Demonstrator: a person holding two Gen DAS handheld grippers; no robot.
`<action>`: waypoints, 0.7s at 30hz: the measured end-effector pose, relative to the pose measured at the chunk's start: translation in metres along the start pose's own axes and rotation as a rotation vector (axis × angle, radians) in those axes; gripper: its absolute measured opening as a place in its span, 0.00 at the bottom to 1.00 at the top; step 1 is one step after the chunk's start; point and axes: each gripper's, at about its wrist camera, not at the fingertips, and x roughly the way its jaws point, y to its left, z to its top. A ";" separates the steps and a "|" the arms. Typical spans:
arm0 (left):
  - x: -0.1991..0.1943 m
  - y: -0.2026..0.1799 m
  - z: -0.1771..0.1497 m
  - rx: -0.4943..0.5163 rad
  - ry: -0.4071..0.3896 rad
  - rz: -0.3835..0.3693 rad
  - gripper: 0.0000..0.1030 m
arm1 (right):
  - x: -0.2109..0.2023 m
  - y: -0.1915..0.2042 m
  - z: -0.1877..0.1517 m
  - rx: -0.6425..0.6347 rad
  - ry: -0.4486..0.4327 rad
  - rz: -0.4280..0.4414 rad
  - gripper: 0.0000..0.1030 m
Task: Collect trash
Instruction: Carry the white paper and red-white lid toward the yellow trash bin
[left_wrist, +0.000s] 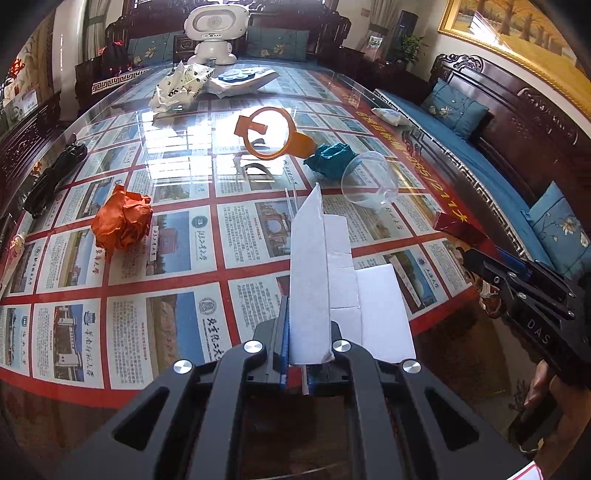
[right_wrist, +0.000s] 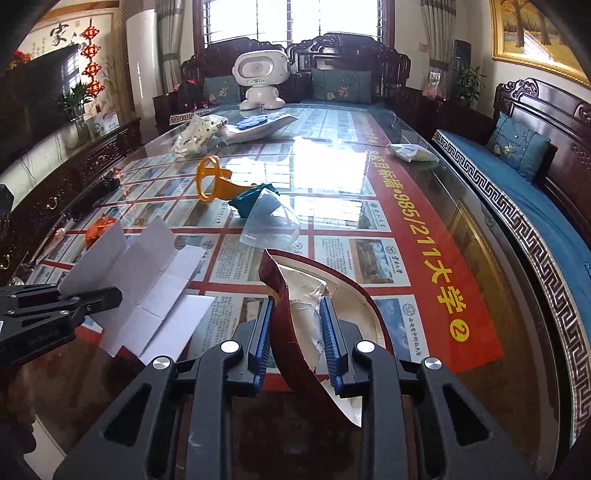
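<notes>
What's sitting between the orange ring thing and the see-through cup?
A crumpled teal paper ball lies between the orange ring and the clear plastic cup, touching both. The left wrist view shows it best.

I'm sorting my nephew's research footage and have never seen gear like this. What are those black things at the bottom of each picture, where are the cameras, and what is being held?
There is no robot: a person carries a hand-held gripper in each hand, each with a fisheye camera looking along its fingers. One picture is from the left gripper, the other from the right gripper.

The left gripper is shut on a flattened white cardboard box. The right gripper is shut on a torn red packet with a pale lining.

Still on the glass-topped table: a crumpled orange paper ball, a crumpled teal paper ball, a clear plastic cup on its side, an orange plastic ring and some white bags at the far end.
</notes>
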 end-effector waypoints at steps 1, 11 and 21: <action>-0.003 -0.002 -0.003 0.006 0.002 -0.008 0.07 | -0.005 0.003 -0.002 0.000 -0.007 0.004 0.25; -0.046 -0.040 -0.030 0.093 -0.036 -0.095 0.07 | -0.069 0.014 -0.021 0.030 -0.073 0.019 0.25; -0.073 -0.109 -0.066 0.247 -0.034 -0.222 0.07 | -0.158 -0.015 -0.076 0.122 -0.140 -0.084 0.25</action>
